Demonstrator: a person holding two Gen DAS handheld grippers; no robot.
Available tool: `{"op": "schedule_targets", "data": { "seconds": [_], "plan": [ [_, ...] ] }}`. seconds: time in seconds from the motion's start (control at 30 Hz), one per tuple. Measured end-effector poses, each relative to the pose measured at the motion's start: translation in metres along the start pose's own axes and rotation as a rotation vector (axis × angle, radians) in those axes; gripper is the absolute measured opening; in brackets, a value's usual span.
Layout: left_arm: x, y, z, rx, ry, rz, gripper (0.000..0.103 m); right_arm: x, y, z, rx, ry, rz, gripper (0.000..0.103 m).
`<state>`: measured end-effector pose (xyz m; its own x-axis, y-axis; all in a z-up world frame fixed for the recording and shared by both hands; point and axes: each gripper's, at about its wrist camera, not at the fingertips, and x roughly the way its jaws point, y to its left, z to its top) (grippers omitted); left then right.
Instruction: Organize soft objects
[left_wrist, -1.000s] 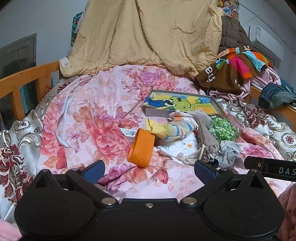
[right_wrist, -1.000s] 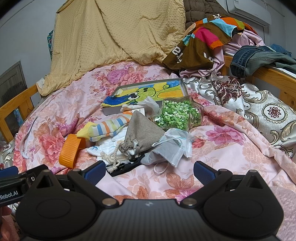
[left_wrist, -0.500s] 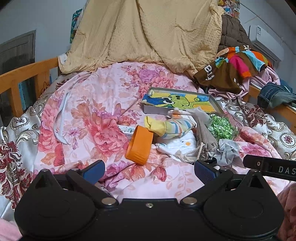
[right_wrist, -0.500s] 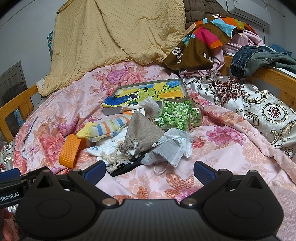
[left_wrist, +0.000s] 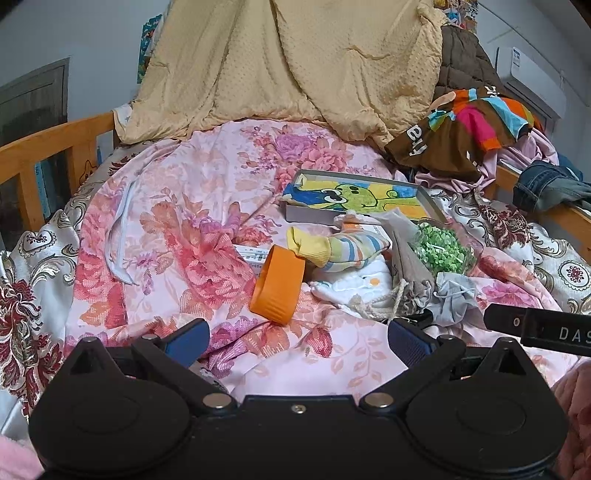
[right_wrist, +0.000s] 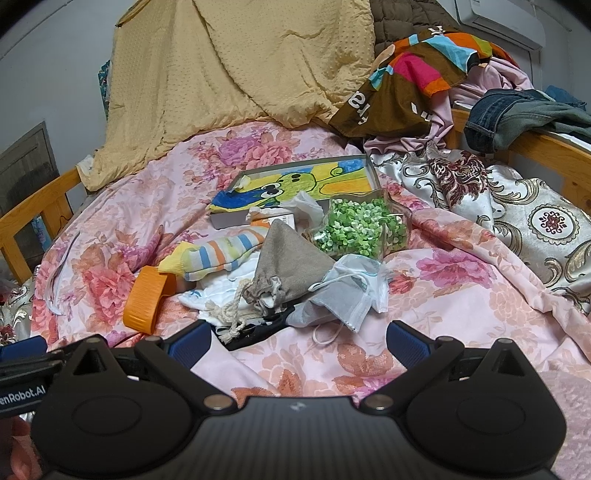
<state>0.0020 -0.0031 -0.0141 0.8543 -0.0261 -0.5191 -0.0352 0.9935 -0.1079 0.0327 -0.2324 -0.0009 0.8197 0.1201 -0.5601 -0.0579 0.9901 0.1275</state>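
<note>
Right now both grippers, left gripper (left_wrist: 297, 338) and right gripper (right_wrist: 298, 338), are spread wide, holding nothing. Just ahead lies the striped sock (right_wrist: 218, 253), soft and floppy; pinch its middle.

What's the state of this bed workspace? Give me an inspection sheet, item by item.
Surface: floral bedspread, rumpled.
Job's things: striped sock, grey drawstring pouch, face mask and white cloth heaped together mid-bed.
Clutter: orange ring on edge; picture tray; clear container of green bits.
Grippers: left gripper and right gripper both open, empty, short of the pile.
Cables: nothing seen.
Surroundings: tan blanket, clothes pile, wooden bed rail.
</note>
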Motion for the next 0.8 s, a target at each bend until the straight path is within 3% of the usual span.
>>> {"op": "schedule_targets", "data": {
  "seconds": [0.13, 0.4, 0.7, 0.8],
  "plan": [
    [0.002, 0.003, 0.0, -0.005, 0.009, 0.004, 0.102, -0.005, -0.008, 0.002, 0.018, 0.009, 0.025, 0.103],
    [0.015, 0.01, 0.006, 0.001, 0.076, 0.008, 0.102, -0.002, -0.009, 0.013, 0.018, 0.026, 0.172, 0.103],
    [0.049, 0.006, 0.03, 0.115, 0.054, -0.022, 0.102, 0.018, 0.001, 0.028, -0.091, -0.031, 0.192, 0.103],
    [0.063, 0.004, 0.037, 0.15, 0.051, -0.046, 0.102, 0.031, 0.0, 0.034, -0.102, -0.011, 0.195, 0.103]
  ]
}}
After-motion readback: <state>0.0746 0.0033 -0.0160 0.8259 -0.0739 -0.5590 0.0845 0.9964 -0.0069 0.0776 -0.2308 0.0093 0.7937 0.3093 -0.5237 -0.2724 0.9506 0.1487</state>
